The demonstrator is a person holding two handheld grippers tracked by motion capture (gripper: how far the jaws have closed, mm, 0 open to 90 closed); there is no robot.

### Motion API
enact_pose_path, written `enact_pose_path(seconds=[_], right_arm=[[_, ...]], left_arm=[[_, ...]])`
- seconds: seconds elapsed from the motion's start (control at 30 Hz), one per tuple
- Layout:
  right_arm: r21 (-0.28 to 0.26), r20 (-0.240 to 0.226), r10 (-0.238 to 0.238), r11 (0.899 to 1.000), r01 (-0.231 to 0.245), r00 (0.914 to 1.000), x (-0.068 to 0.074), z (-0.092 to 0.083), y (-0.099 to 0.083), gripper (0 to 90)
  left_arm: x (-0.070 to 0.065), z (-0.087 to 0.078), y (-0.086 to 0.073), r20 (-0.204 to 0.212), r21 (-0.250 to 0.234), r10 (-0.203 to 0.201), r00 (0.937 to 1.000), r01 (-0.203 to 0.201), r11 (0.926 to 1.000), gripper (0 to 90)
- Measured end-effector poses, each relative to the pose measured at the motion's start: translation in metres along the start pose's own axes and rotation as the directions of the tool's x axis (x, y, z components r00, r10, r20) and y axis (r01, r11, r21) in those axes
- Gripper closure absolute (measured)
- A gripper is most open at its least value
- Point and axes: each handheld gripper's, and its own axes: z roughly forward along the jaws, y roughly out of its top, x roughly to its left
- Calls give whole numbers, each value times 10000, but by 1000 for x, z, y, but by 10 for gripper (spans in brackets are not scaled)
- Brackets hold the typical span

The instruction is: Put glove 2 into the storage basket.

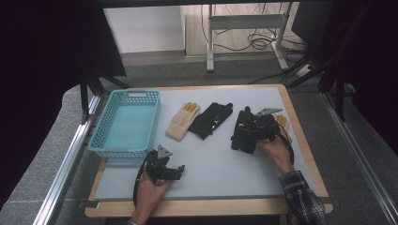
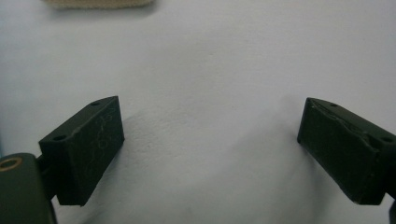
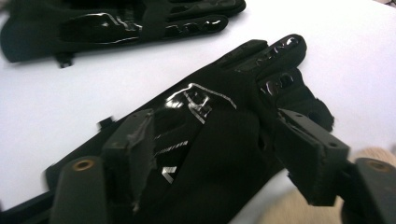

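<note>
Black glove (image 3: 219, 121): right of centre in the high view, bunched between the right gripper's (image 3: 212, 149) wide-set jaws; whether the pads actually press it is hard to tell.

Second black glove (image 1: 212, 119) and cream knit glove (image 1: 183, 120): centre, side by side, likely awaiting sorting.

Blue basket (image 1: 110, 123): left, empty, the probable destination.

Left gripper (image 2: 210, 140): lower centre, jaws wide apart over bare table (image 2: 210, 70), idle.

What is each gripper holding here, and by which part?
The left gripper is open over bare mat, holding nothing. The right gripper straddles a black glove at its palm, but pad contact cannot be told.
</note>
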Motion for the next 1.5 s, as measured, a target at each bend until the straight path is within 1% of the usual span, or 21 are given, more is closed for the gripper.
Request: enact_pose_path(seconds=[0.07,0.17,0.3,0.4,0.43,0.53,0.57,0.63,0.67,0.87,1.0,1.03,1.07,1.1,1.13,1.23,1.3,1.33,1.4,1.43,1.5], right_arm=[[59,9,-8,10000,8,10000,0,3,1,267],[389,163,-72,9992,66,9998,-3,17,3,243],[798,414,148,9966,-180,9990,-13,33,1,233],[848,295,457,9952,-480,9985,-17,38,1,260],[895,389,429,9949,-462,9983,-16,38,3,285],[870,660,481,9948,-538,9967,-14,35,3,489],[935,180,590,9938,-604,9981,-14,33,3,633],[897,81,694,9935,-698,9976,-13,33,3,662],[900,-93,725,9934,-714,9973,-12,33,3,764],[1056,-25,522,9931,-517,9986,-9,29,5,813],[664,-389,828,9946,-801,9958,-6,17,4,815],[595,-456,844,9949,-816,9954,-4,13,4,815],[303,-668,785,9966,-767,9947,4,0,7,814],[303,-668,785,9966,-767,9947,4,0,7,814],[39,-905,723,9974,-722,9933,10,-10,10,814],[-262,-1393,632,9974,-675,9882,24,-28,15,814],[-331,-1458,552,9976,-606,9878,28,-32,16,814],[-416,-1759,405,9980,-486,9836,42,-41,17,813],[-460,-1853,345,9980,-437,9821,48,-44,18,813],[-573,-2177,294,9974,-429,9756,63,-51,17,812],[-622,-2492,246,9972,-414,9681,75,-55,15,811]], left_arm=[[0,0,0,-1,9,8,10000,-8,10000,73],[0,0,0,-1,13,12,10000,-12,10000,73],[0,0,0,0,30,27,10000,-27,10000,73],[0,0,0,1,19,16,10000,-16,10000,73],[0,0,0,-1,19,15,10000,-15,10000,73],[0,0,0,0,18,15,10000,-15,10000,73],[0,0,0,-6,57,64,10000,-64,10000,73],[0,0,0,1,17,14,10000,-14,10000,73],[0,0,0,-4,55,62,10000,-62,10000,73],[0,0,0,1,19,17,10000,-17,10000,73],[0,0,0,1,18,15,10000,-15,10000,73],[0,0,0,-1,17,15,10000,-15,10000,73],[0,0,0,0,18,13,10000,-13,10000,73],[0,0,0,0,19,15,10000,-15,10000,73],[0,0,0,-4,35,30,10000,-30,10000,73],[0,0,0,-1,29,19,10000,-19,10000,73],[0,0,0,-3,70,63,10000,-63,10000,73],[0,0,0,-1,39,29,10000,-29,10000,73],[0,0,0,-10,24,27,10000,-27,10000,73],[0,0,0,-9,51,65,10000,-65,10000,73],[0,0,0,-14,-4,1,10000,-1,10000,73]])
